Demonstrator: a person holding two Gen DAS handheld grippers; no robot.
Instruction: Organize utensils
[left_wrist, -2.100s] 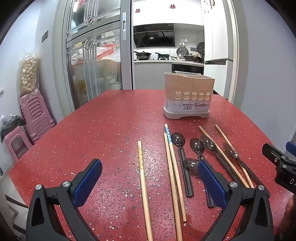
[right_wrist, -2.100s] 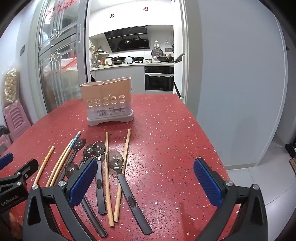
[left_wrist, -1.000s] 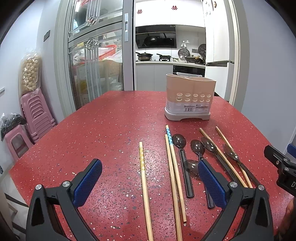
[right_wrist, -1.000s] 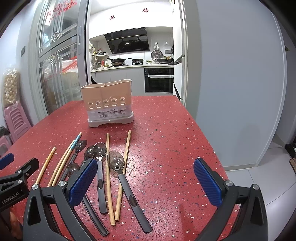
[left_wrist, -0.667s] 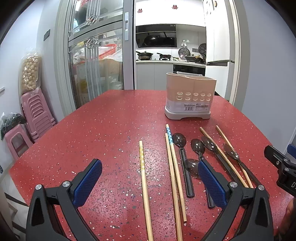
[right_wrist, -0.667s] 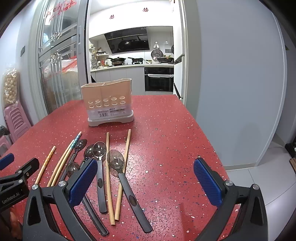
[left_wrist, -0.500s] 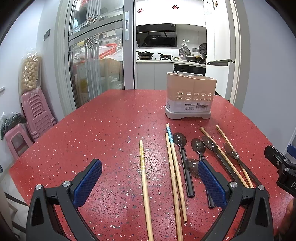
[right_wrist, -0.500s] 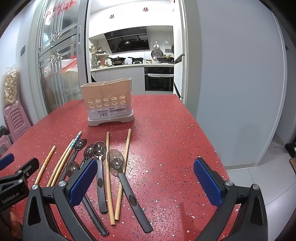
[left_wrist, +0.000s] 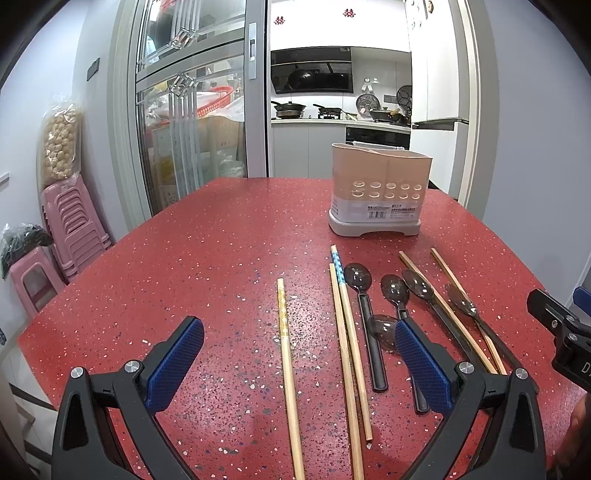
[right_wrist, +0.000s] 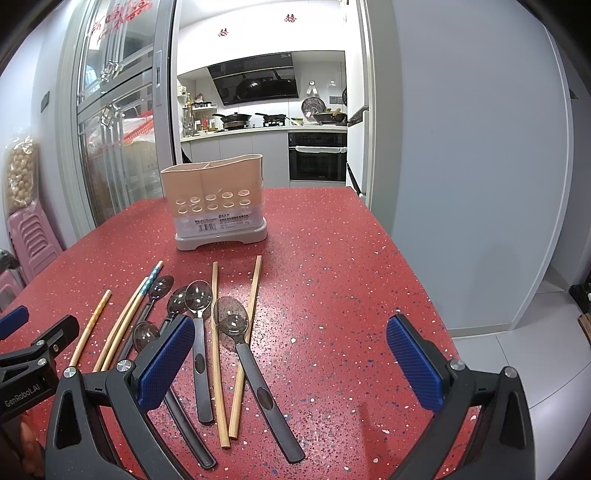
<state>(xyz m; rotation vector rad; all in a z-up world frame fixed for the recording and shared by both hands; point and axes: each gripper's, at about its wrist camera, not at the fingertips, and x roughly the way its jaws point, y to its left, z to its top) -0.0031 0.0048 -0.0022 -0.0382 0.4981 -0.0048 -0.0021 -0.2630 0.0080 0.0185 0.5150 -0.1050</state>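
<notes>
Since two seconds ago I see nothing moved: both the left gripper (left_wrist: 299, 363) and right gripper (right_wrist: 290, 360) hover with fingers apart, the chopsticks (left_wrist: 287, 365) and spoons (right_wrist: 242, 341) lie ungrasped short of the holder (right_wrist: 218, 206), so sorting has not begun.

A red speckled table (left_wrist: 207, 258) carries a beige utensil holder (left_wrist: 378, 194) standing toward its far side, and nearer lie wooden chopsticks (left_wrist: 288, 365) and dark-handled spoons (right_wrist: 255, 365) spread flat beside and partly across one another.
</notes>
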